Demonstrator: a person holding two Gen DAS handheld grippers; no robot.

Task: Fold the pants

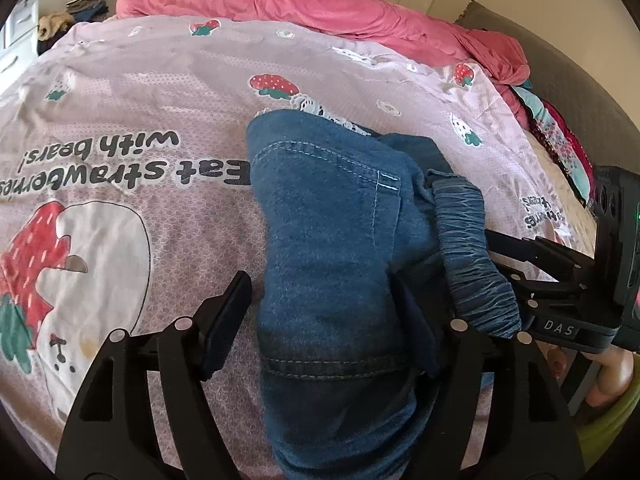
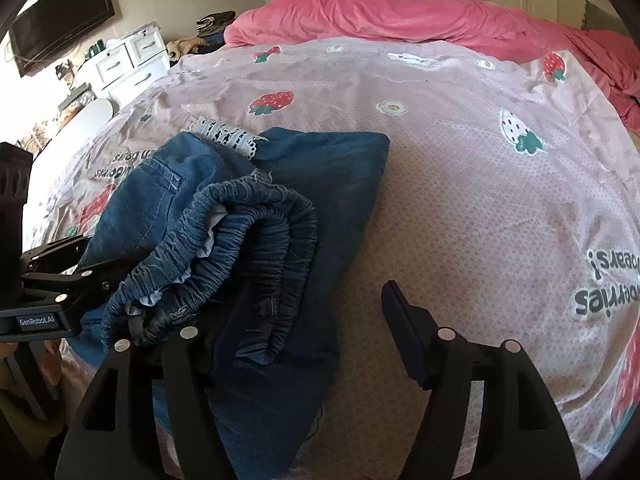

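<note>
Your left tongs stand spread wide with denim lying between the fingers, and your right tongs gape too, their left finger under the gathered waistband. The pants lie bunched on the bed's strawberry sheet, whose open stretch runs right and back to the pink duvet.

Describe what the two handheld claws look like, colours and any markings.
Both are matte black plastic. The left claw has flat rectangular pads, silver round rivets and a "GenRobot.AI" label. The right claw matches, with "DAS" lettering and a small green light on its body. No cables show.
</note>
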